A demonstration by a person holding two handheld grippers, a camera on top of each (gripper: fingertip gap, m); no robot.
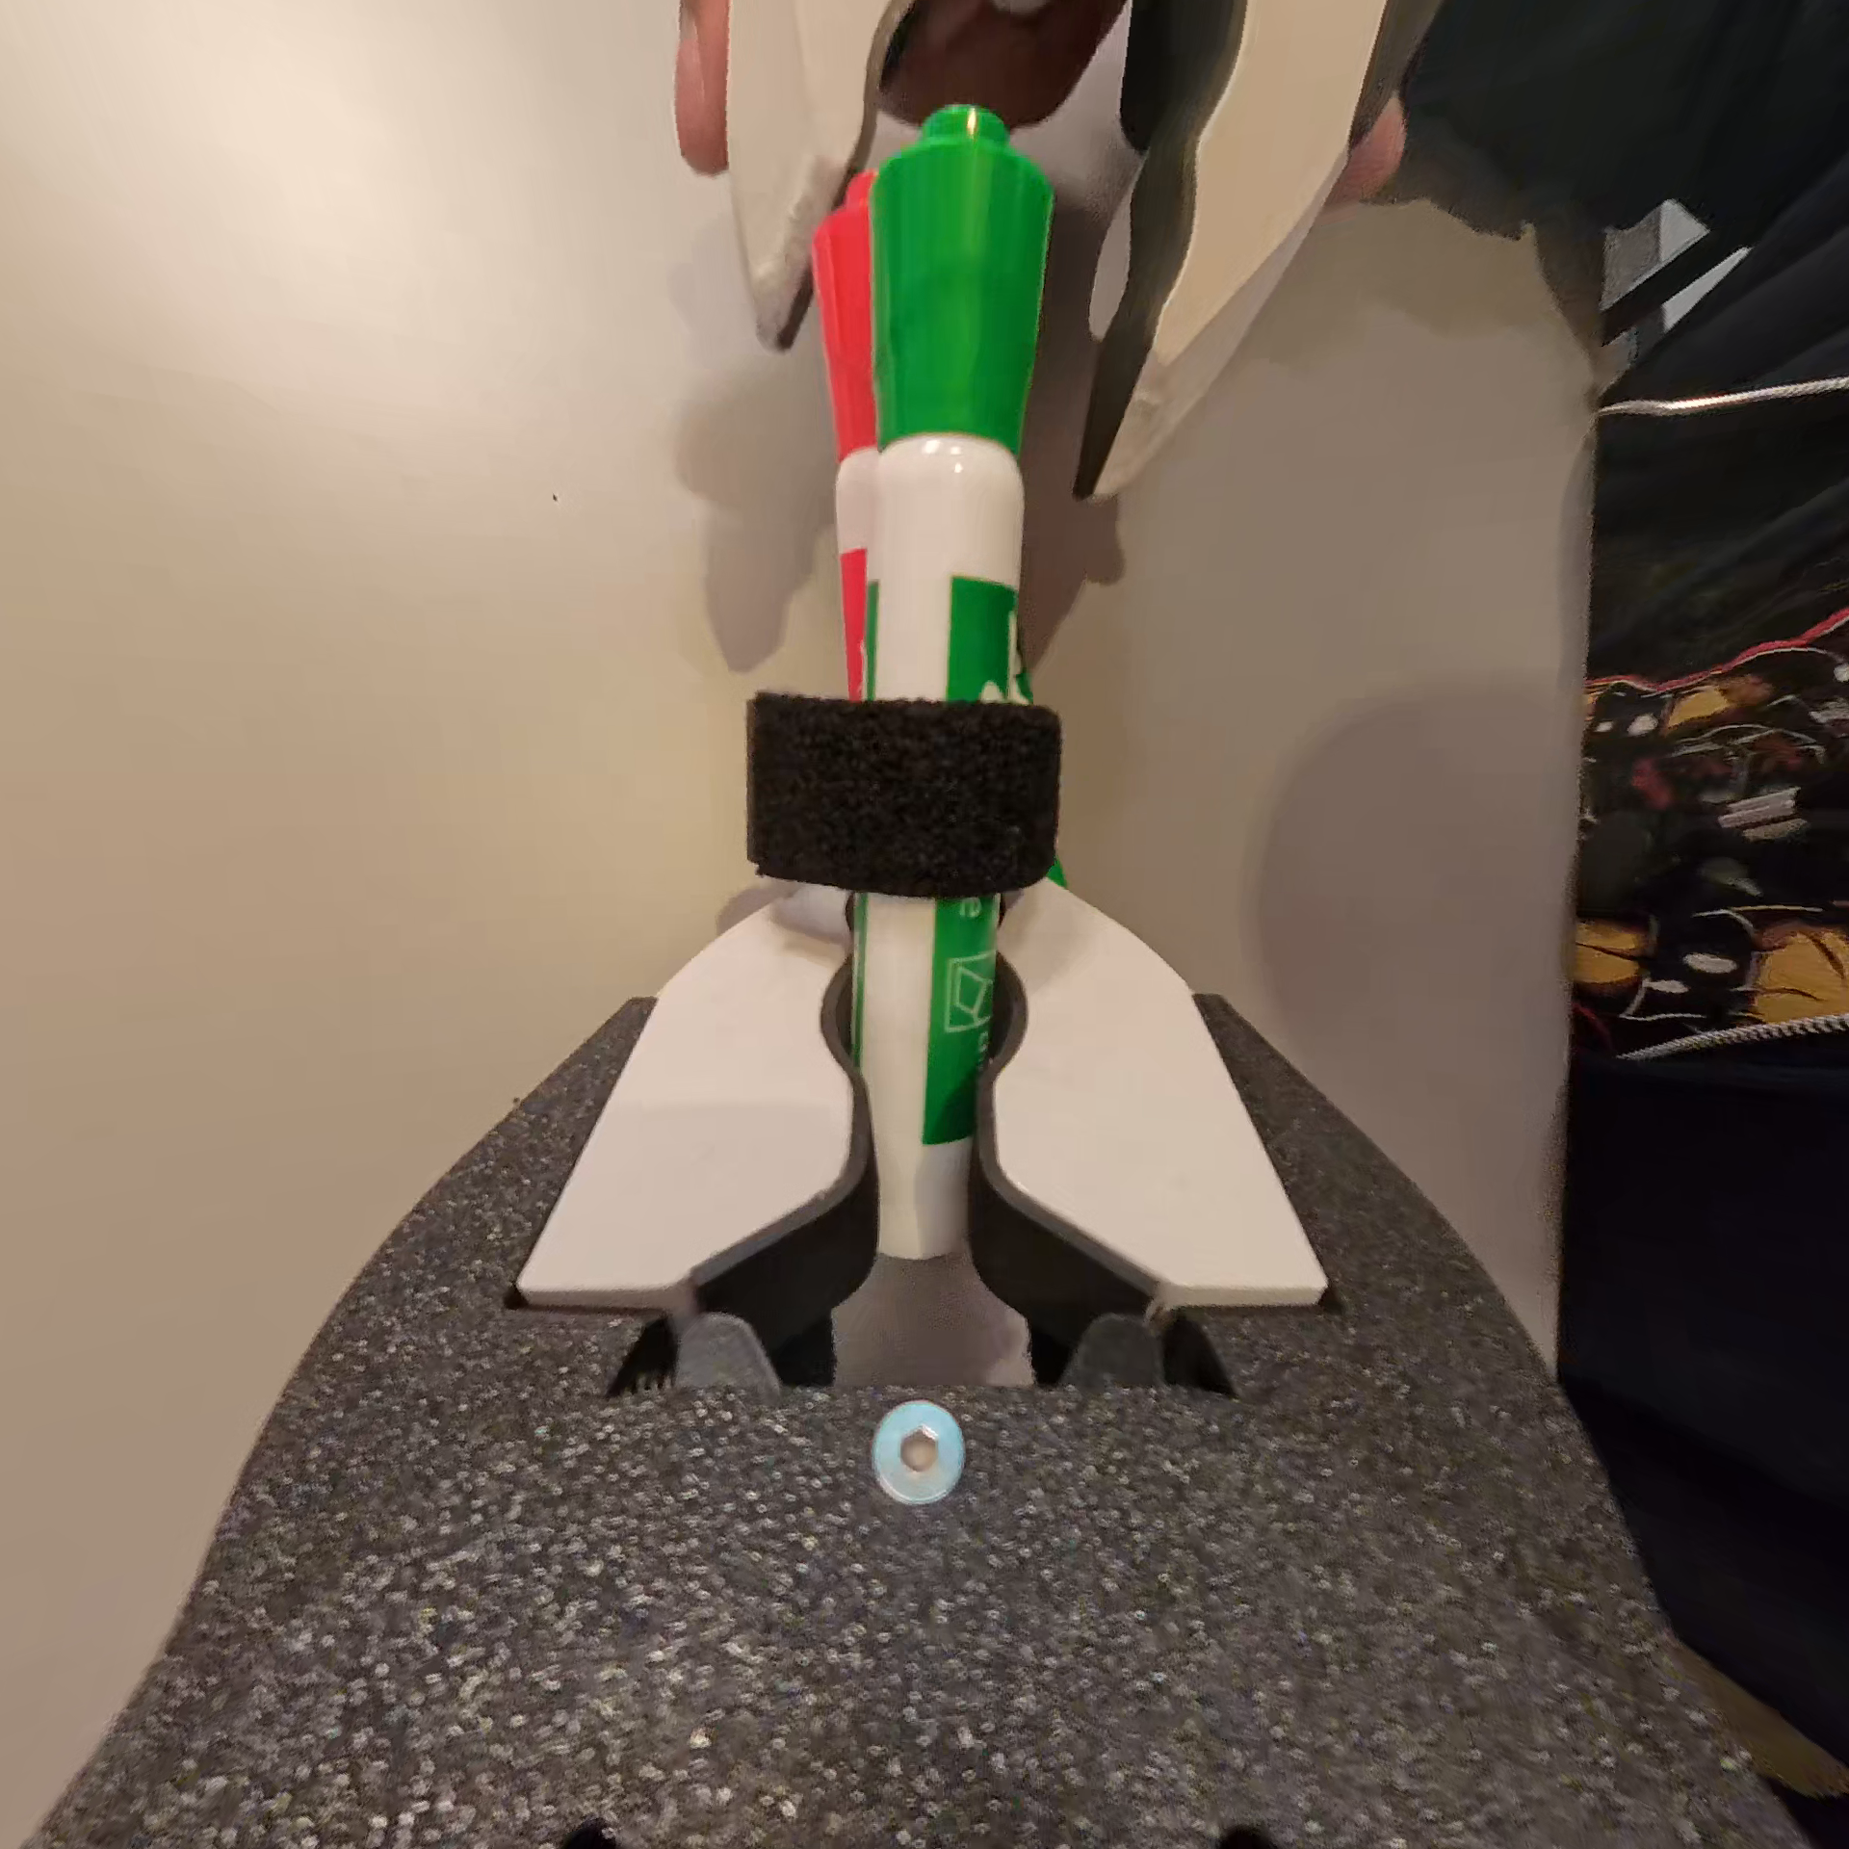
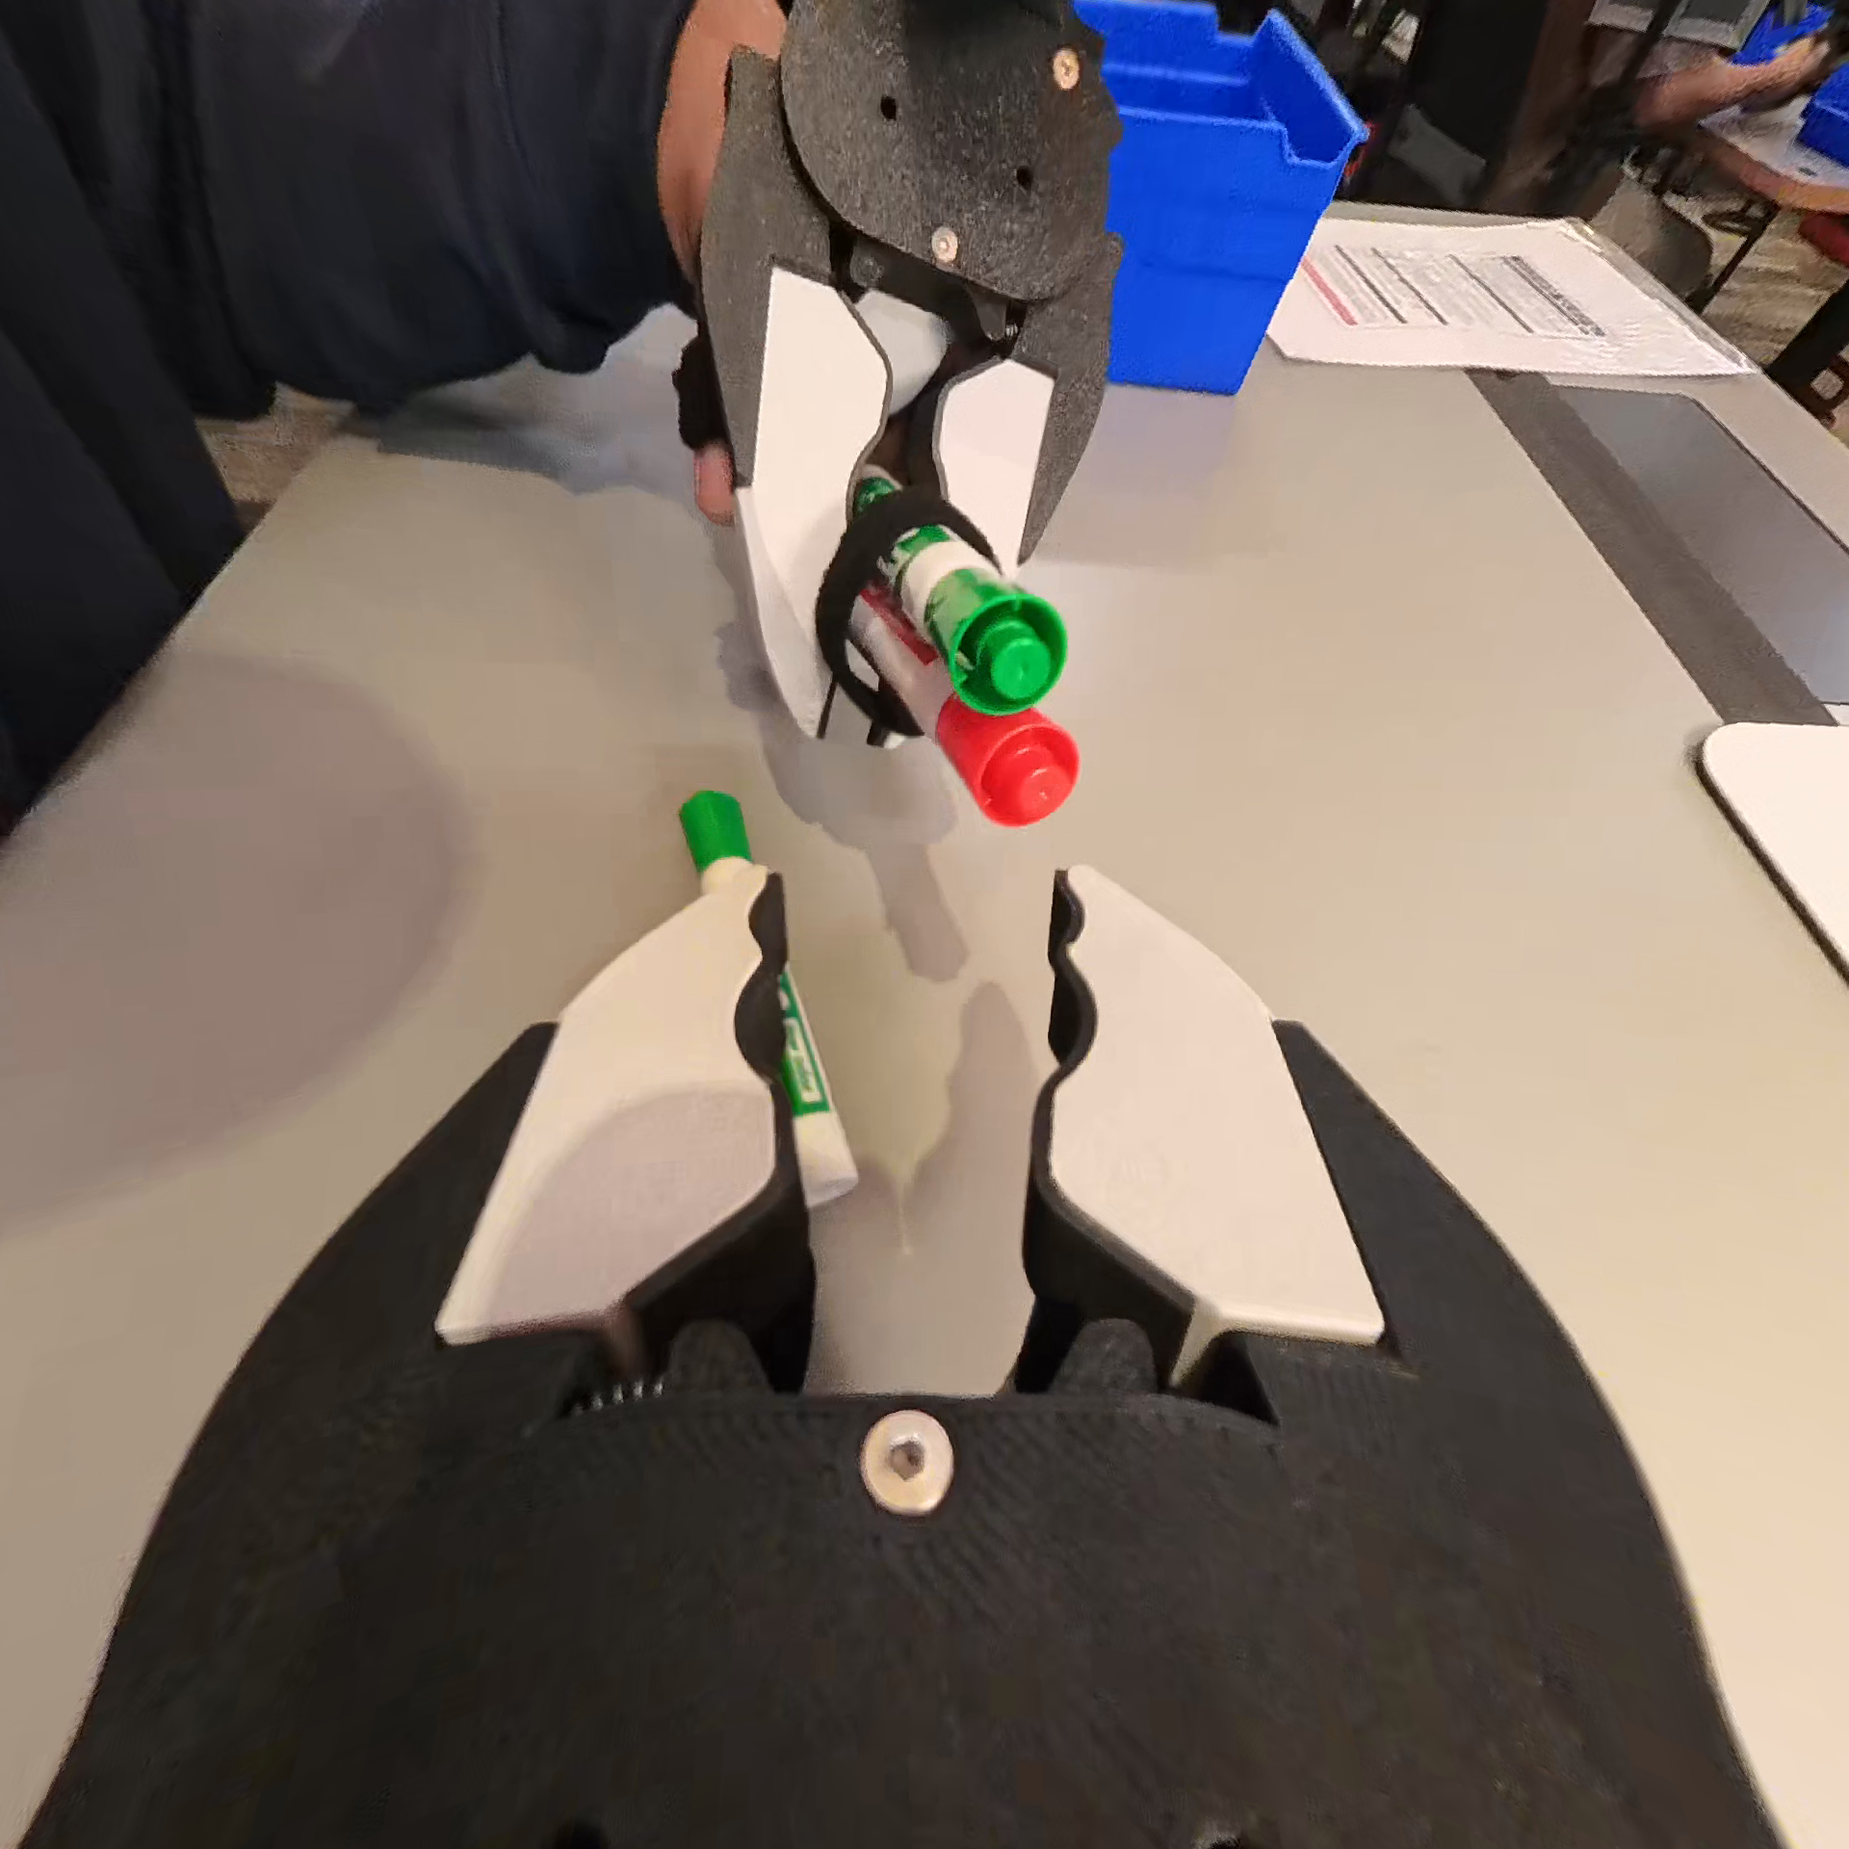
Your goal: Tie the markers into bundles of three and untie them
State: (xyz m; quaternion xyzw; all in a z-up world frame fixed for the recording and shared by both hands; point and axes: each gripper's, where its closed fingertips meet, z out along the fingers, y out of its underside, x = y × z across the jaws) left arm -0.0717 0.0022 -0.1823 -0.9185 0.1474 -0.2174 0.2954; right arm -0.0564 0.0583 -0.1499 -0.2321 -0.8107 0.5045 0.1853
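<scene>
Clamped in the left gripper jaws was a green marker, strapped to a red marker by a black band. Right gripper jaws stood apart, empty, above a loose green marker on the surface.

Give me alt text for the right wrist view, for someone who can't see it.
The left gripper holds a green marker and a red marker above a grey table, a black strap looped around them. The open right gripper faces them, a second green marker lying beside its finger. A blue bin stands behind.
</scene>
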